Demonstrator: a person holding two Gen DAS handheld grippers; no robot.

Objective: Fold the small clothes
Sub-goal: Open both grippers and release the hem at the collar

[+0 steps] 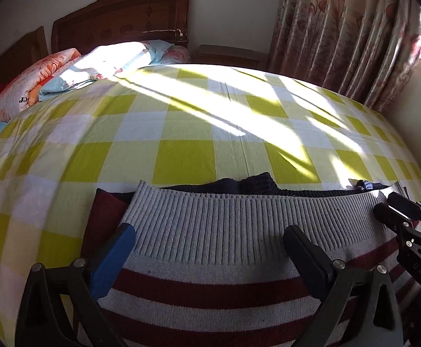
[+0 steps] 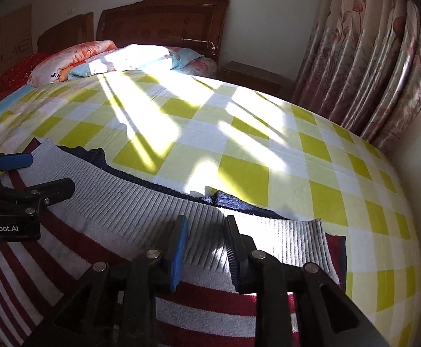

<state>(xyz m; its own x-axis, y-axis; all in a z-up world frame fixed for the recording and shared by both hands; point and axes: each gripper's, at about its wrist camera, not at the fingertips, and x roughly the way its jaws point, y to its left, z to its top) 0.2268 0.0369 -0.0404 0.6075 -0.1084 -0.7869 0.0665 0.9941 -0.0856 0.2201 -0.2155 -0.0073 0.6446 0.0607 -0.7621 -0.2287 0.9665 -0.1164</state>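
Sweater (image 1: 210, 260): striped red and grey knit, lying flat on the bed (image 1: 181, 133) at its near edge; I see its ribbed grey hem (image 1: 239, 219) folded up so that it nearly meets the navy collar part (image 1: 256, 185) beyond it.
Left hand-held gripper (image 1: 210, 245): jaws spread wide, one finger at each side of the hem's left stretch, gripping nothing; I judge it placed to take that end of the fold.
Right hand-held gripper (image 2: 206, 248): jaws narrowed around a pinch of ribbing near the hem's right end; the knit puckers between the pads, though I cannot tell how firmly it is held.
Reason for spacing: one gripper towards each end should keep the hem straight.
Risk: a loose left side could skew the fold.
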